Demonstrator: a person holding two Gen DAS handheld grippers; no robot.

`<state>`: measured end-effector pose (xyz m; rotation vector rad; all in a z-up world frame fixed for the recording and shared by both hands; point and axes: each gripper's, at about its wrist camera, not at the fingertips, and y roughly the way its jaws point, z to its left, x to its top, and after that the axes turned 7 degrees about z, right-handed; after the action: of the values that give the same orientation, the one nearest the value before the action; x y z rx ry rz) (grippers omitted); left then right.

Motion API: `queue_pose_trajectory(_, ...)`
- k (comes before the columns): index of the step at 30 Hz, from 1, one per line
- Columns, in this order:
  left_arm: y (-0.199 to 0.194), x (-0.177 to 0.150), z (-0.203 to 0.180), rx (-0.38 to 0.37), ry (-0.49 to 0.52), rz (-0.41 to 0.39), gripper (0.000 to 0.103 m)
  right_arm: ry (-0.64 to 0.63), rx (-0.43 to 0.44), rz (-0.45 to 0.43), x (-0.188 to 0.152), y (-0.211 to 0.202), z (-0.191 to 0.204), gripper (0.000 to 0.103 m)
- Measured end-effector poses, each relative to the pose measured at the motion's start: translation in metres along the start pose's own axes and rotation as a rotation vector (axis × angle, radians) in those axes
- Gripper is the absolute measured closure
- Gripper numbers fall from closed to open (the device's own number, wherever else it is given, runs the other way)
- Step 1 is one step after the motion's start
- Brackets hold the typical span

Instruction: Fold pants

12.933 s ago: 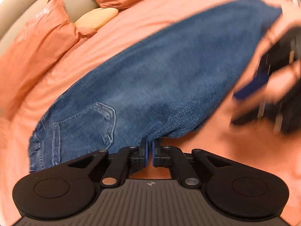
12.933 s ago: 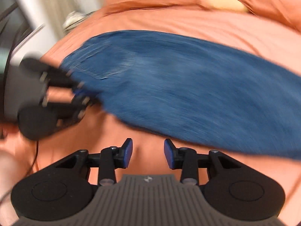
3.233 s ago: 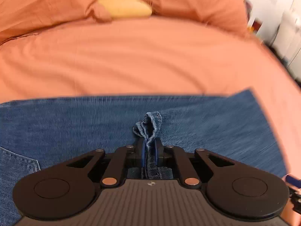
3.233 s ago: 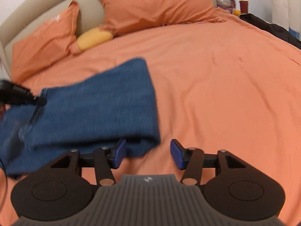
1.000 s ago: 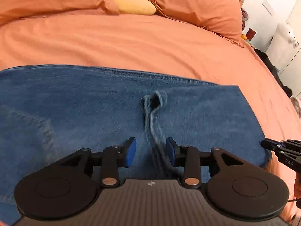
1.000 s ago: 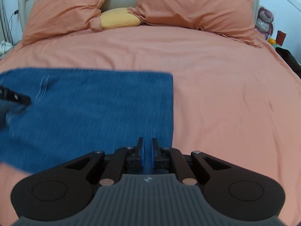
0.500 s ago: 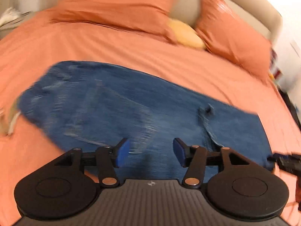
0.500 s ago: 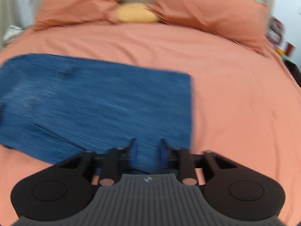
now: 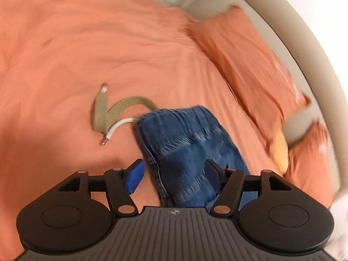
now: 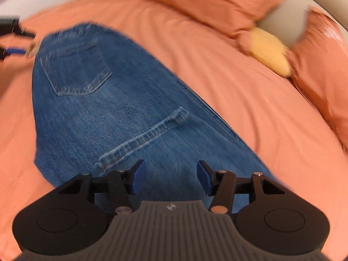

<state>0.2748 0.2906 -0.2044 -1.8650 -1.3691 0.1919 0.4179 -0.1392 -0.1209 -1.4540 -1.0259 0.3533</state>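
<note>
- The pants (image 10: 121, 113), thick blue denim with pale stitched seams and a patch pocket, lie flat on the bed (image 10: 239, 87), filling the centre and left of the right wrist view.
- A flat woven khaki drawstring (image 9: 108, 113) curls from the gathered waistband at mid-frame in the left wrist view.
- Left hand-held gripper (image 9: 174, 175): jaws have just been opening, wide, gripping nothing.
- Right hand-held gripper (image 10: 170, 176): jaws have just been opening, apart above denim.
- Smooth orange pillows (image 10: 206, 0) sit upper right.

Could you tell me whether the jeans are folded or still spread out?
Folded: on the jeans, a trouser-leg hem lies doubled over the seat below the back pocket.
</note>
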Motion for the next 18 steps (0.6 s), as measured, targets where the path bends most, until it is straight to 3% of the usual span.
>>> queue_pose_trajectory(3, 0.022, 0.008, 0.009, -0.043, -0.079, 0.004, 0.029, -0.112, 0.010, 0.057, 0.021, 0.017, 0.000, 0.054)
queue_pose_trajectory(7, 0.048, 0.016, 0.012, -0.041, -0.098, 0.015, 0.028, -0.220, 0.068, 0.103, 0.045, 0.036, -0.002, 0.054)
queue_pose_trajectory(11, 0.062, 0.021, 0.018, -0.047, -0.083, 0.034, 0.022, -0.329, 0.123, 0.137, 0.061, 0.054, 0.001, 0.054)
queue_pose_trajectory(18, 0.067, 0.026, 0.028, -0.092, -0.040, 0.045, 0.018, -0.470, 0.199, 0.209, 0.071, 0.088, 0.009, 0.052)
